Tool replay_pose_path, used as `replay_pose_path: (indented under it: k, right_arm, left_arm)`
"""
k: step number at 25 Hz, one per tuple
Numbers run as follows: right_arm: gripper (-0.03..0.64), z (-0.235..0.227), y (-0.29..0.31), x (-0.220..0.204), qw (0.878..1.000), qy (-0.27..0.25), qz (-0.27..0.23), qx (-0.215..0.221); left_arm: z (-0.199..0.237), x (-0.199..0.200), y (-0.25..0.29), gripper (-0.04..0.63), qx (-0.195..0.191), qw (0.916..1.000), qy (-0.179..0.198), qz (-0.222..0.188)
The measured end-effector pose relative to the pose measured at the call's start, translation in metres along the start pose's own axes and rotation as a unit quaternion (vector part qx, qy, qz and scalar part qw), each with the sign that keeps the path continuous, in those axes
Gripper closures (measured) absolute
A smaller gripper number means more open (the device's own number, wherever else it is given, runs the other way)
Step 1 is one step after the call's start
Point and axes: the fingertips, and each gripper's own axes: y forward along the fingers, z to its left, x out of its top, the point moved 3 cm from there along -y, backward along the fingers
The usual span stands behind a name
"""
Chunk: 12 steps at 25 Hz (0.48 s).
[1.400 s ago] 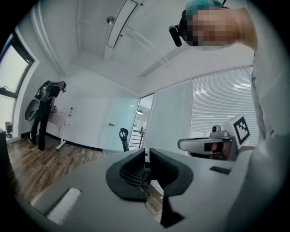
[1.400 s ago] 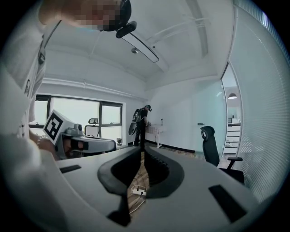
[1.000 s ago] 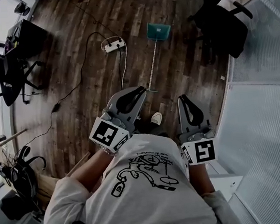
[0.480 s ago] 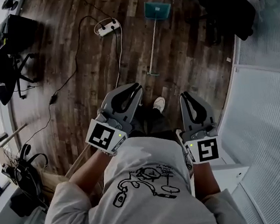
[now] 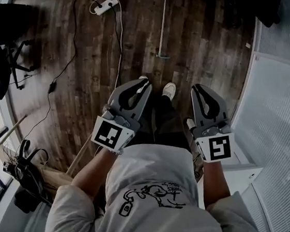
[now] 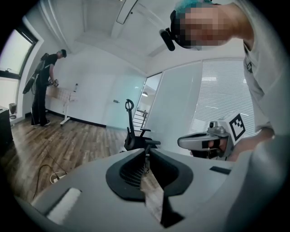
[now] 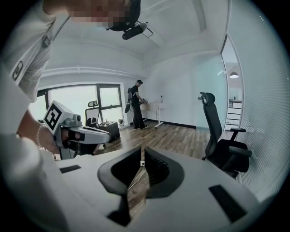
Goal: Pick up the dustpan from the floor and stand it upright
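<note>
On the left, a white power strip with its black cable lies on the dark wood-plank floor. The grey left gripper, with its black-lined mouth, hangs in front of the person's waist. Its jaws are pressed together with nothing between them.

Beyond it, well apart from both grippers, the teal plastic dustpan with a long thin metal handle lies flat on the floor. Its long axis runs almost straight away from the person. The pan is at the far end, cut off by the top edge of the head view, and the free handle tip points back toward the white shoe, leaning slightly left.

The dustpan looks light and stiff. The slim pole is probably smooth and may twist in a grip, so taking hold near the tip and pivoting on the pan seems best.

The right gripper is likewise closed tight and empty.
</note>
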Motion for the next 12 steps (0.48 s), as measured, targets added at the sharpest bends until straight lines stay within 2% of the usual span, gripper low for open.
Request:
replay_pose_path:
  k: [4, 8, 12]
  right_arm:
    - [0.596, -0.008, 0.012, -0.028, 1.000, -0.021, 0.004, 0.002]
    - [0.595, -0.014, 0.029, -0.062, 1.000, 0.001, 0.021, 0.002]
    - [0.595, -0.015, 0.045, -0.101, 1.000, -0.002, 0.030, 0.009]
  left_arm:
    - [0.011, -0.026, 0.016, 0.569, 0.000, 0.9999, 0.004, 0.010]
    - [0.024, -0.055, 0.035, 0.569, -0.002, 0.9998, 0.012, 0.018]
    - [0.036, -0.088, 0.047, 0.569, -0.012, 0.9992, 0.021, 0.030]
